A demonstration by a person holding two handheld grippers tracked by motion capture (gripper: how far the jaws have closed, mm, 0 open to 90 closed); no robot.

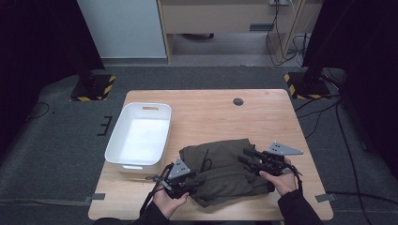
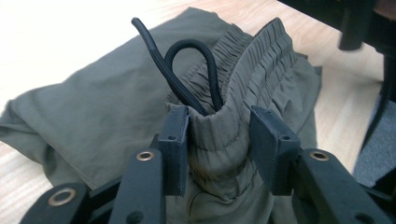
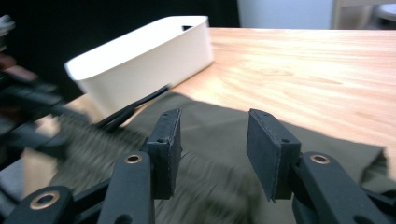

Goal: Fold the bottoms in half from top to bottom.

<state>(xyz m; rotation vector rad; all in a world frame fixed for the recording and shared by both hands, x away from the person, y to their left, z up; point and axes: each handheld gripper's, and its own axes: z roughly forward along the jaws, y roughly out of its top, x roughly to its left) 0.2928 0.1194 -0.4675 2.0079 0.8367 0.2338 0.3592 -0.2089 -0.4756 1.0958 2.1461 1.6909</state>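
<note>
Dim room, table lit from above; right gripper view motion-blurred at left

the trousers (image 1: 225,171) lie on the table (image 1: 263,112) near its front edge, the bin (image 1: 139,136) just left of them. the left gripper (image 1: 185,185) sits at their front left, the right gripper (image 1: 251,159) at their right.
</note>
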